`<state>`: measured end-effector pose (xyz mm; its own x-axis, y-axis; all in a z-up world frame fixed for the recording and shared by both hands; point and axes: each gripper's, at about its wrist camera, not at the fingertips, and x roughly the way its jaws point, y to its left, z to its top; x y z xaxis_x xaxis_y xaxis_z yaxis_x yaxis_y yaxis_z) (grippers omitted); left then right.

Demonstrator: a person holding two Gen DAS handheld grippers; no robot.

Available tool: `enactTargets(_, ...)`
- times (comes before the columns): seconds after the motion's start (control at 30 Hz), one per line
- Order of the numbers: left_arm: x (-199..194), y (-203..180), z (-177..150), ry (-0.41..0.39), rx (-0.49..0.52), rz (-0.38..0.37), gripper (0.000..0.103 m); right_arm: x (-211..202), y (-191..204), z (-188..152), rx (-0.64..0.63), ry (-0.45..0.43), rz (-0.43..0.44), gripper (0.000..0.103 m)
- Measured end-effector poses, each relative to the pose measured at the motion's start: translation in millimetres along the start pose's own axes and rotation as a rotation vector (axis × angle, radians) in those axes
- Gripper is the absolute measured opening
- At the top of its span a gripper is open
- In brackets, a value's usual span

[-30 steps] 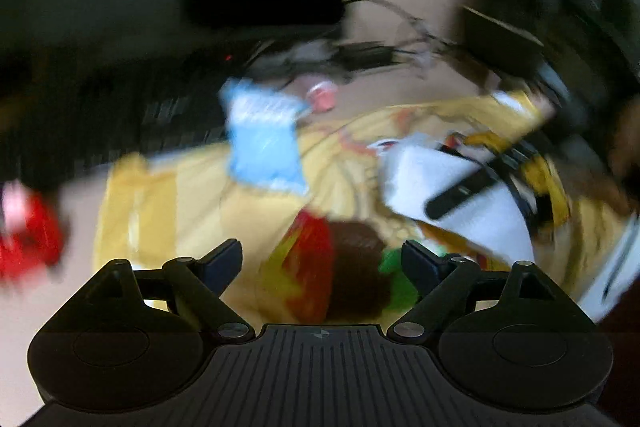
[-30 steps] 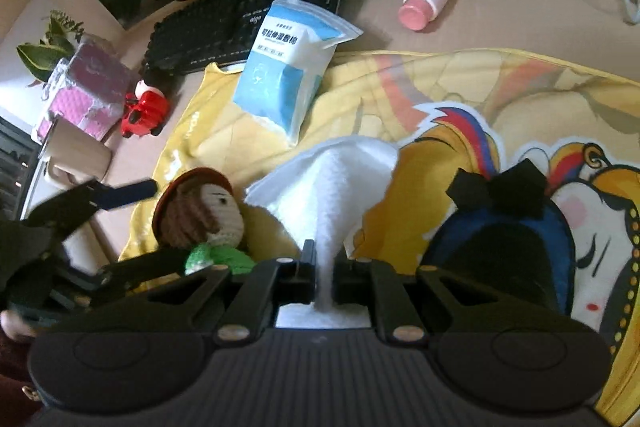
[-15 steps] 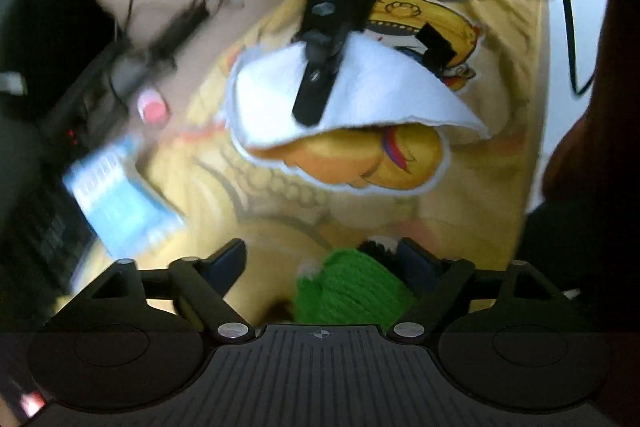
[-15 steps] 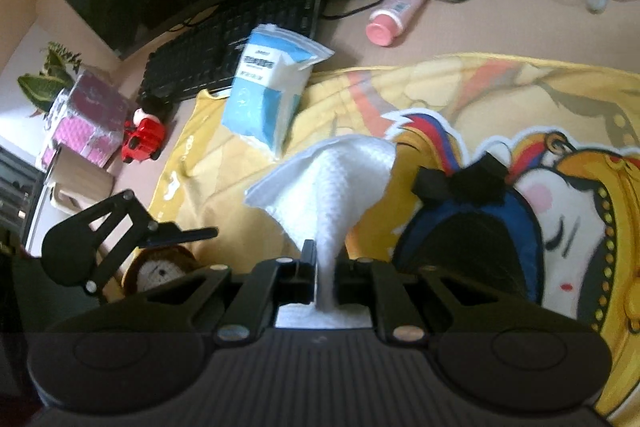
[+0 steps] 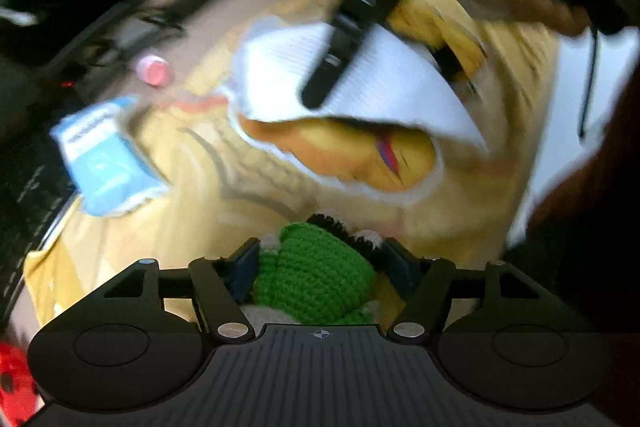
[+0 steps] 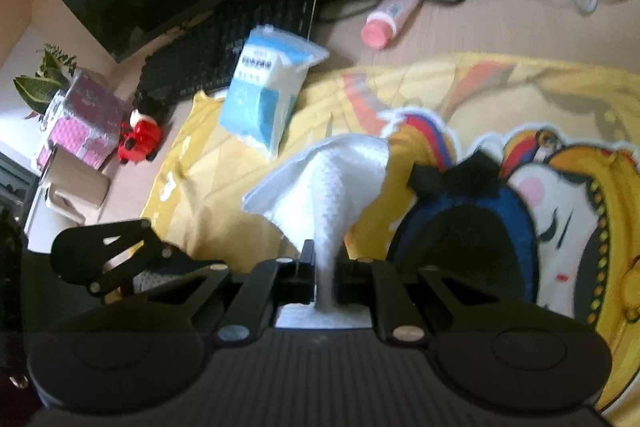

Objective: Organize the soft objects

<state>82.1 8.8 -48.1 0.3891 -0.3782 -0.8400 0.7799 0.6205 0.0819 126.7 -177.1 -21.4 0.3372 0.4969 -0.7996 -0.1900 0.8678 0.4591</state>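
A crocheted doll (image 5: 316, 267) with a green body lies on the yellow printed blanket (image 5: 180, 219). My left gripper (image 5: 320, 261) is closing around it, and both pads touch its sides. In the right wrist view the left gripper's black body (image 6: 104, 247) covers the doll at the lower left. My right gripper (image 6: 322, 275) is shut on a white cloth (image 6: 340, 179), which stands up from the blanket (image 6: 400, 83) in a pinched peak. From the left wrist view, that white cloth (image 5: 400, 87) hangs under a dark finger (image 5: 352, 27) of the right gripper.
A blue pack of cotton pads (image 6: 264, 91) lies on the blanket's far left corner, against a black keyboard (image 6: 224, 43). Beyond are a pink bottle (image 6: 388, 19), cables and a monitor. A red toy (image 6: 140, 139), a pink box (image 6: 80, 119) and a plant stand at the left.
My left gripper swung round and came down over the doll, and its jaws narrowed onto the green body. The right gripper kept its hold on the white cloth and shifted only slightly.
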Motion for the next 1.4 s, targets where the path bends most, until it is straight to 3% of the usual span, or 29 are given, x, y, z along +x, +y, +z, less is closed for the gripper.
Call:
enactTargets(0.2, -20.3, 44.4, 13.8, -0.269, -0.343, 0.04, 0.07, -25.3, 11.3, 22.5, -0.016, -0.096, -0.013, 0.009)
enactTargets(0.27, -30.5, 57.7, 12.2, -0.38, -0.46, 0.018, 0.069, -35.5, 19.9, 32.2, -0.013, -0.134, 0.021, 0.009)
enactTargets(0.33, -33.6, 63.2, 7.5, -0.443, -0.503, 0.027, 0.067, -44.0, 31.2, 41.3, -0.011, -0.165, 0.083, 0.007)
enactTargets(0.4, -30.5, 64.1, 3.2, -0.434, -0.5, 0.044, 0.057, -52.3, 43.1, 50.2, -0.011, -0.194, 0.15, 0.007)
enactTargets(0.53, -25.6, 65.6, -7.6, -0.392, -0.514, 0.059, 0.057, -40.7, 65.9, 55.6, -0.044, -0.141, 0.251, 0.007)
enactTargets(0.67, -23.8, 69.4, -3.7, -0.381, -0.524, 0.076, 0.059, -5.7, 79.9, 44.9, -0.136, -0.04, 0.162, 0.007)
enactTargets(0.87, -20.0, 71.9, 2.3, -0.397, -0.498, 0.078, 0.058, -11.9, 76.9, 46.5, -0.166, -0.072, 0.1, 0.007)
enactTargets(1.07, -18.4, 77.2, 2.9, -0.391, -0.507, 0.07, 0.058, -21.4, 58.2, 48.1, -0.109, -0.098, 0.027, 0.007)
enactTargets(1.17, -29.2, 83.4, -4.2, -0.391, -0.528, 0.111, 0.048, -21.6, 43.4, 44.7, -0.064, -0.095, 0.004, 0.007)
enactTargets(1.3, -56.5, 116.1, -30.3, -0.427, -0.678, 0.141, 0.048, -26.9, 23.3, 37.8, -0.019, -0.101, -0.014, 0.007)
enactTargets(1.4, -62.8, 146.5, -41.7, -0.411, -0.78, 0.185, 0.045, -26.2, 9.1, 35.6, 0.019, -0.093, -0.022, 0.007)
